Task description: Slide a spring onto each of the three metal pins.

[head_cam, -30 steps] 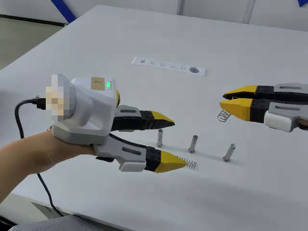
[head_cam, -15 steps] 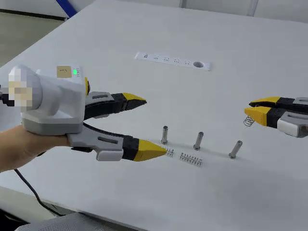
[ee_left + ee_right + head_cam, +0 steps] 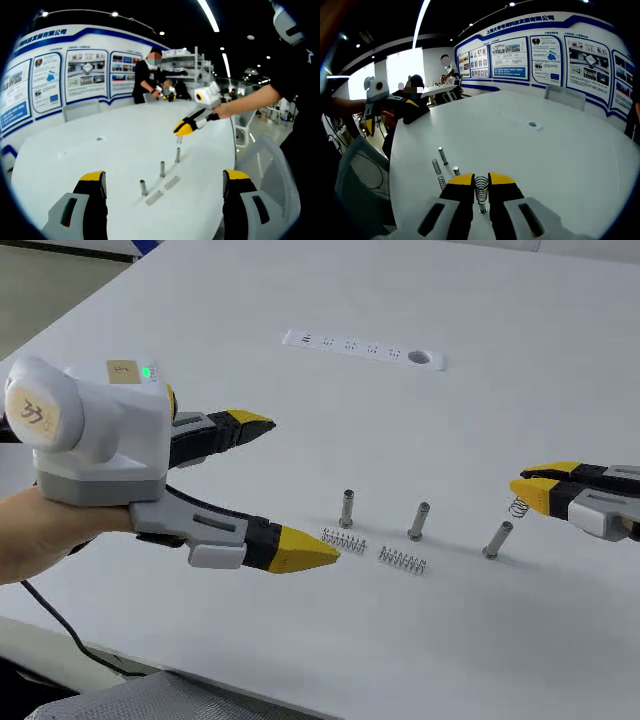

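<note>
Right gripper point(image 3: 520, 486), held level, pinches a spring point(image 3: 517, 507) above the right pin point(image 3: 497, 539). Left gripper point(image 3: 297, 488) hovers level at left, jaws wide, empty.

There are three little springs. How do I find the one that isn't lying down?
On the white table, find the row of three metal pins. Just above the right-end pin, the spring is pinched in the yellow-tipped right hand-held gripper. The other two springs lie flat.

Head view: from above, looking down onto the white counter point(image 3: 480, 420).
Left gripper view: low, facing the three silver metal pins point(image 3: 162, 169).
Right gripper view: close over those pins.
</note>
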Tool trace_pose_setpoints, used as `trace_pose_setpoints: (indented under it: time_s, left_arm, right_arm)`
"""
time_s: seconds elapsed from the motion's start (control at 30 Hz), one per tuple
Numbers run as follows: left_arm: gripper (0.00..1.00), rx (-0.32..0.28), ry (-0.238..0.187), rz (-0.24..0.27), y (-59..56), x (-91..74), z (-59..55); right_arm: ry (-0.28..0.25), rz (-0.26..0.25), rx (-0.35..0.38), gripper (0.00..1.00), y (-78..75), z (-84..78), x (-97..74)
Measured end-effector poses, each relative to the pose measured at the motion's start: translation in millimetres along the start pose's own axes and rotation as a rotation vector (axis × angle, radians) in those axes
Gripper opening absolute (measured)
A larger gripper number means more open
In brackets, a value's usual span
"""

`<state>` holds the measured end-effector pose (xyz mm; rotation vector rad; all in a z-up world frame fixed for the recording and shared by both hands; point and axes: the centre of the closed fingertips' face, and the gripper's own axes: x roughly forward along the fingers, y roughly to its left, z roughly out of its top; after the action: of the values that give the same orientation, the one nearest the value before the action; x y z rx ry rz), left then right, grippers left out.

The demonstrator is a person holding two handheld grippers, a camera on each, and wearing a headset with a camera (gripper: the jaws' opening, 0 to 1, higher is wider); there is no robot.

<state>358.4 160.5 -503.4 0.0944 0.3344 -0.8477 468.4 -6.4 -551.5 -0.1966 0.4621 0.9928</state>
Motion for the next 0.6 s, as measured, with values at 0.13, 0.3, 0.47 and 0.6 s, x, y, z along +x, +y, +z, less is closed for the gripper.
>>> trace_pose_setpoints:
  time_s: [0.13, 0.3, 0.47, 0.6]
  left_arm:
    - [0.98, -0.005, -0.005, 0.001, 0.8, 0.3, -0.5]
    - [1.0, 0.009, -0.008, 0.018, 2.1, 0.3, -1.7]
    - [1.0, -0.003, -0.005, 0.022, 1.5, -0.5, -5.0]
    - [1.0, -0.014, 0.004, 0.028, 2.7, -1.5, -9.4]
  right_arm:
    - [0.02, -0.001, -0.013, 0.11, 1.3, -6.1, 2.0]
    - [0.01, -0.009, 0.004, 0.11, -0.9, -8.4, 5.6]
    - [0.034, -0.007, -0.007, 0.11, 1.4, -16.6, 8.8]
    - [0.035, -0.008, -0.002, 0.11, 3.6, -20.6, 11.4]
